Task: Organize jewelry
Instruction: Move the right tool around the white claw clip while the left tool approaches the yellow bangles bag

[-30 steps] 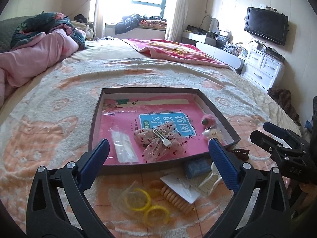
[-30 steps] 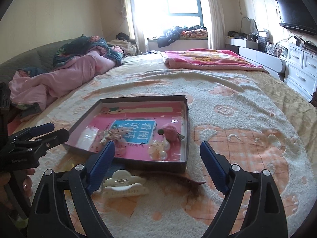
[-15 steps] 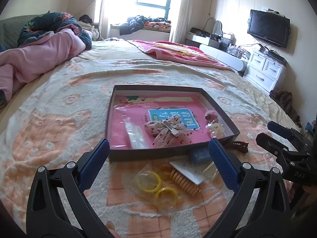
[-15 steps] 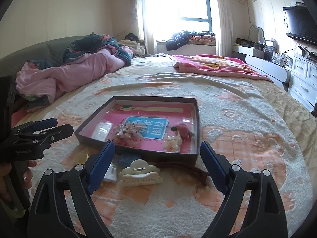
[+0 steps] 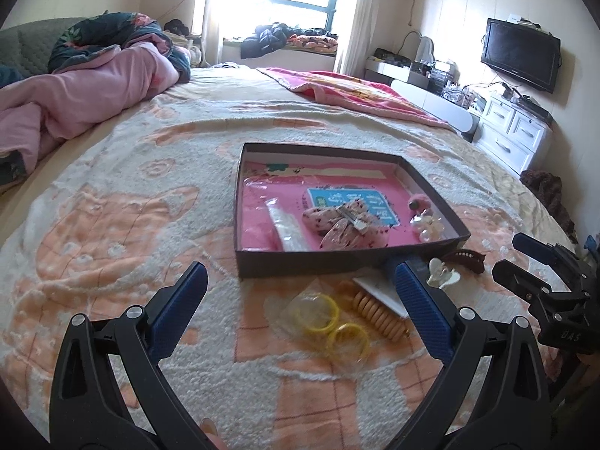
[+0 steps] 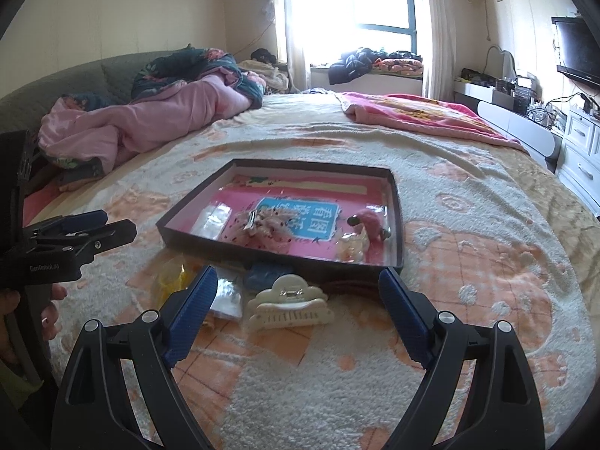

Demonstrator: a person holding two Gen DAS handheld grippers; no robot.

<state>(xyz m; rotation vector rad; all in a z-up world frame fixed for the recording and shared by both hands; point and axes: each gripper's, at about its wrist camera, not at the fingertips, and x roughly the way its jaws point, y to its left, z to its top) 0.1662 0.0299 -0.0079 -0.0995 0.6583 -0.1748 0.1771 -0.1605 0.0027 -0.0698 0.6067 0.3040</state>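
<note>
A shallow dark box (image 5: 300,262) (image 6: 262,253) with a pink floor lies on the bed. Inside it are a pink bow clip (image 5: 347,223) (image 6: 268,225), a clear packet (image 5: 287,227), a pink fuzzy piece (image 6: 369,225) and a pearly piece (image 5: 425,225). In front of the box lie two yellow rings in a clear bag (image 5: 330,322), a beige spiral tie (image 5: 378,315), a cream claw clip (image 6: 288,305) (image 5: 442,275), a blue item (image 6: 264,273) and a dark brown clip (image 5: 465,255). My left gripper (image 5: 300,315) is open above the yellow rings. My right gripper (image 6: 298,313) is open around the cream clip, not touching.
The bed has a cream and orange towel blanket (image 5: 112,225). A pink quilt (image 5: 75,101) is heaped at the far left, a red blanket (image 5: 356,90) at the back. White drawers (image 5: 513,135) and a TV (image 5: 521,56) stand along the right wall.
Both grippers have drawn back from the box, which now looks smaller and farther. The yellow rings and cream clip show more fully. Both grippers stay open.
</note>
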